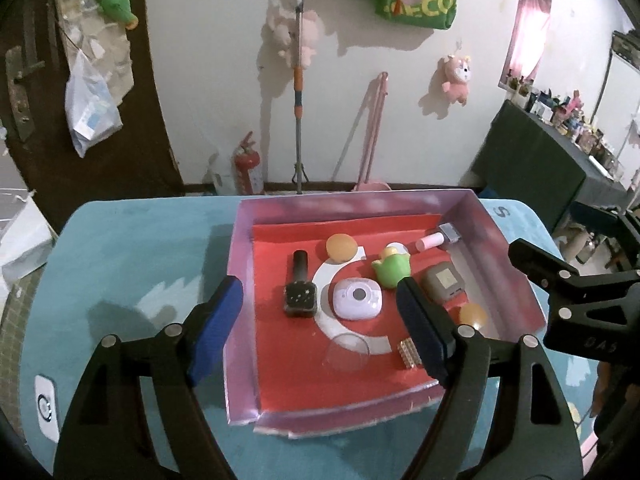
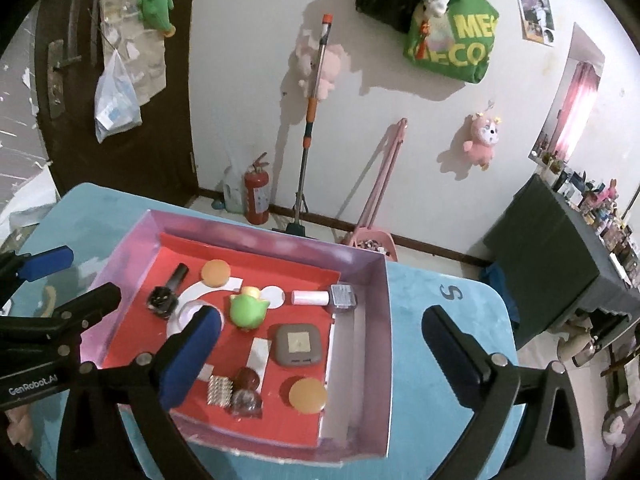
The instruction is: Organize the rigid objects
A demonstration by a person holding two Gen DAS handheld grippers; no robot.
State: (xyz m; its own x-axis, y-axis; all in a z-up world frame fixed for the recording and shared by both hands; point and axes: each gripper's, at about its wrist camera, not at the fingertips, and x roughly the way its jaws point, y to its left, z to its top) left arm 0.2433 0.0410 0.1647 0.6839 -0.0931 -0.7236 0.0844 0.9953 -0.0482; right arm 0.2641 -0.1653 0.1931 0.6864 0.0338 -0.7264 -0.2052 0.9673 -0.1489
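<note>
A pink-walled box [image 1: 240, 264] [image 2: 380, 320] with a red floor sits on the blue table. Inside lie a black smartwatch [image 1: 299, 292] [image 2: 162, 299], a white round device [image 1: 357, 298], a green toy [image 1: 391, 269] [image 2: 247, 309], a grey square case [image 1: 443, 281] [image 2: 298, 345], two orange discs [image 1: 341, 247] [image 2: 307, 395], a pink tube with a silver cap [image 1: 438, 238] [image 2: 322, 297], a gold studded block [image 1: 409, 353] [image 2: 219, 390] and a clear cup [image 1: 347, 353] [image 2: 245, 394]. My left gripper [image 1: 320, 332] is open above the box. My right gripper [image 2: 320, 356] is open above it too; neither holds anything.
The blue table [image 1: 120, 264] [image 2: 448, 420] carries a white device [image 1: 47, 408] at its left edge. The right gripper's arm [image 1: 580, 292] shows at the right of the left view. A fire extinguisher [image 2: 256, 192], mop and dark cabinet [image 2: 556, 256] stand beyond the table.
</note>
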